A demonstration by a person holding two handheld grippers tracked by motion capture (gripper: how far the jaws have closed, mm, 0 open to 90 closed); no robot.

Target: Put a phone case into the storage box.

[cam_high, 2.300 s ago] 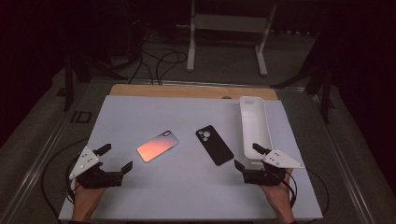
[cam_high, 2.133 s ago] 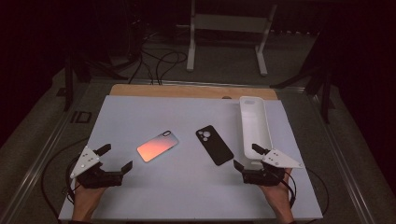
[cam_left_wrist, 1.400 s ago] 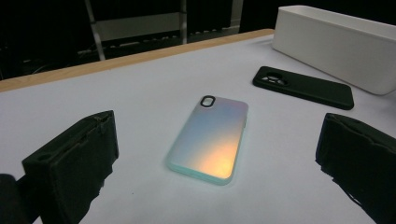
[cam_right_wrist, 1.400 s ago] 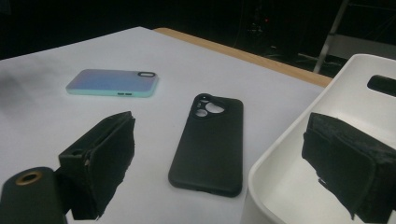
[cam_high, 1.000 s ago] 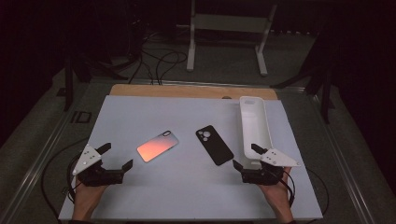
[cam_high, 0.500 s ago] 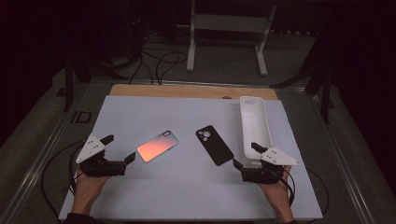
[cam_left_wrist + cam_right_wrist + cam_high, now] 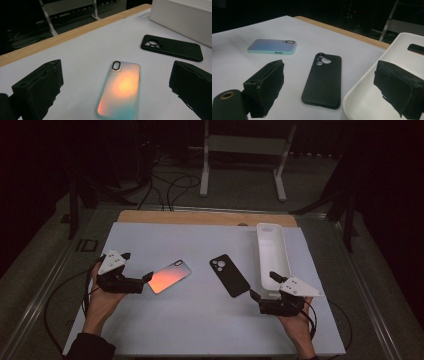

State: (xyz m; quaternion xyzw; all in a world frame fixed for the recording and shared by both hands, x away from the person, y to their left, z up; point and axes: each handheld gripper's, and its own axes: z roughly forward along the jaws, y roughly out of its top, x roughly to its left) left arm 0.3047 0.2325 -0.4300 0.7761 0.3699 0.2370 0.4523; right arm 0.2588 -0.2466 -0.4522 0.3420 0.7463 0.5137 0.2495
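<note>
An iridescent orange-teal phone case [image 7: 170, 276] lies camera-hole up left of centre on the white mat. A black phone case [image 7: 229, 275] lies to its right. My left gripper [image 7: 137, 265] is open just left of the iridescent case [image 7: 121, 90], which lies between and beyond its wide-apart jaws. My right gripper [image 7: 263, 286] is open at the near end of the white tray [image 7: 272, 257]. In the right gripper view the black case [image 7: 323, 80] lies between the jaws, and the right jaw hangs over the tray's [image 7: 362, 85] corner. Neither gripper holds anything.
The long white tray stands along the mat's right side, with the black case [image 7: 172, 47] beside it. A wooden table edge [image 7: 200, 217] runs along the far side. Cables trail from both grippers. A metal stand [image 7: 240, 150] is on the floor beyond.
My left gripper has moved forward and right, up to the iridescent case. The right gripper has barely shifted. Both cases and the tray lie where they were.
</note>
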